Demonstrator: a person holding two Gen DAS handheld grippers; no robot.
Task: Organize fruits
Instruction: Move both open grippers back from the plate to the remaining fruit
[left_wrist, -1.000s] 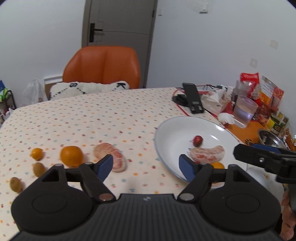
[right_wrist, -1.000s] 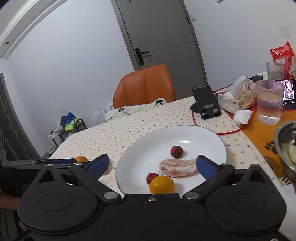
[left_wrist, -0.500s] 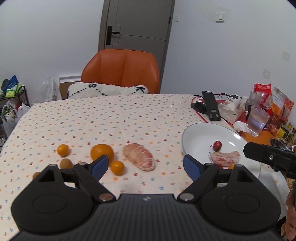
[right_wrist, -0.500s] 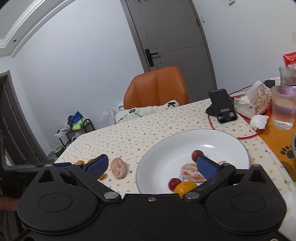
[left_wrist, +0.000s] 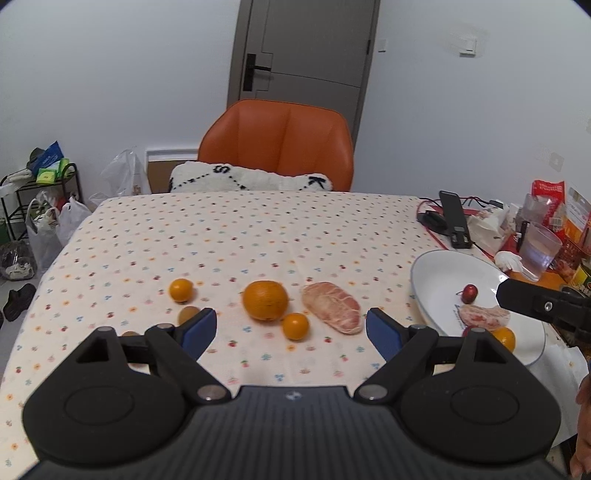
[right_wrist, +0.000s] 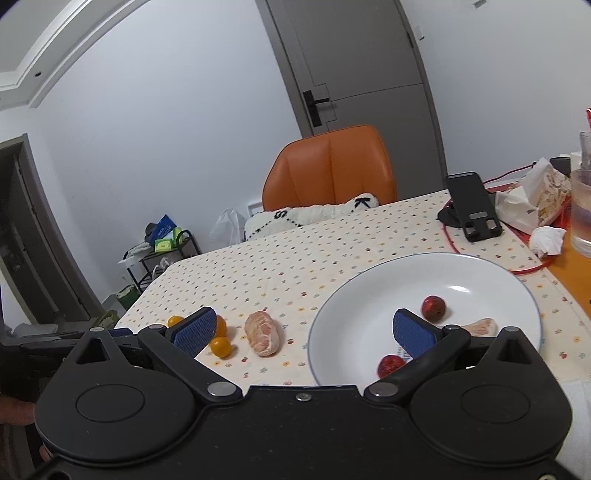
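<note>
Both my jaws are spread and empty. The left gripper (left_wrist: 291, 328) frames the small orange (left_wrist: 295, 326) on the worktop (left_wrist: 258, 229); I'd descend straight, close gently, then carry it to the plate (left_wrist: 436, 273).

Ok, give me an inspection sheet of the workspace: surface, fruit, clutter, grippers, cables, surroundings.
Surface: dotted tablecloth covers the table.
Job's things: white plate holds two red fruits, a peeled segment and a small orange; on the cloth lie a large orange, small oranges, a peeled pomelo piece and brownish fruits.
Clutter: phone stand, tissue, cup, snack packets.
Grippers: left gripper and right gripper, jaws open, empty.
Cables: red cable beside the plate.
Surroundings: orange chair, cushion, door, rack with bags.
</note>
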